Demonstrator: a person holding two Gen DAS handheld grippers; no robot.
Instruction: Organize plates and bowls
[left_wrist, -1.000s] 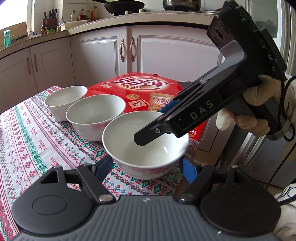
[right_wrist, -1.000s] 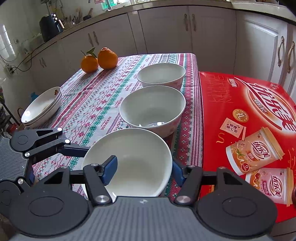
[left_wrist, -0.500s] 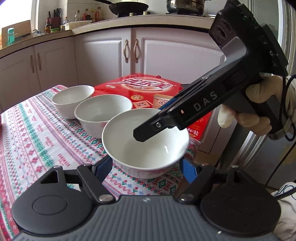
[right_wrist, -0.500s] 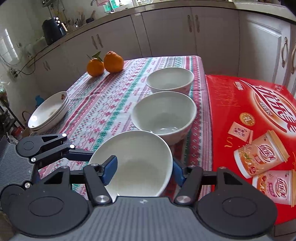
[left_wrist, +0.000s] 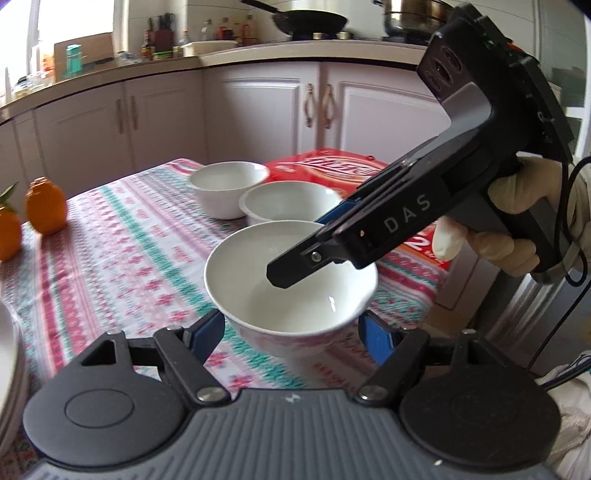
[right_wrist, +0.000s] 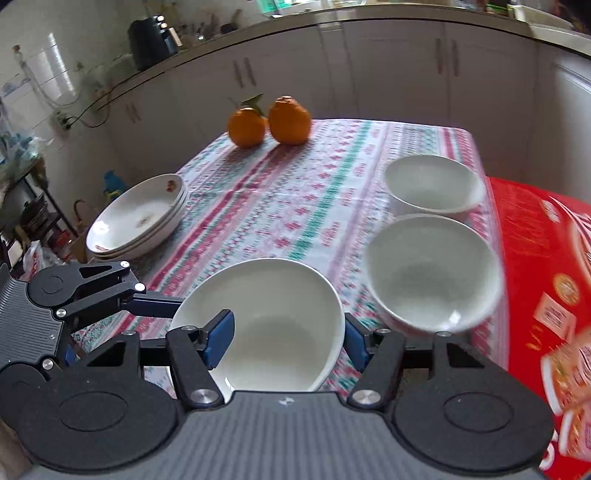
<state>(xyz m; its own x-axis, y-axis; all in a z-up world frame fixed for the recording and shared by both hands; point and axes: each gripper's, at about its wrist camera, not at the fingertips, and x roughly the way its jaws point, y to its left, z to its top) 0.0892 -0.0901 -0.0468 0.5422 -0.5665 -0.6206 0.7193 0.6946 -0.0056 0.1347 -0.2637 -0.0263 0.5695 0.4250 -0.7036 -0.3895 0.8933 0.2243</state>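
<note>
Down at the near edge of the bench (right_wrist: 280, 206), right beside the big red carton (right_wrist: 535, 258), is where this could get messy. The stack of plates (right_wrist: 140, 218) sits at the left edge of the cloth, so any wide swing that way risks a clack against it. The bowl (left_wrist: 291, 280) being moved is at lower centre in both views and, I reckon, already off the cloth, just beside the middle bowl (right_wrist: 432, 269), with the far bowl (right_wrist: 432, 184) behind that. Nesting it off-centre could chip a rim or shove the middle one toward the carton. The oranges (right_wrist: 284, 120) are well apart, no worry there. The left gripper (left_wrist: 291, 332) has its fingers (left_wrist: 208, 332) clamped on the bowl's outer sides, low on a glazed curve, so it could slip out if tilted. The right gripper (right_wrist: 286, 341) has one finger inside the bowl and one outside the rim. I can't tell if it's actually squeezing, and if both hands pull differently, the bowl twists loose.
</note>
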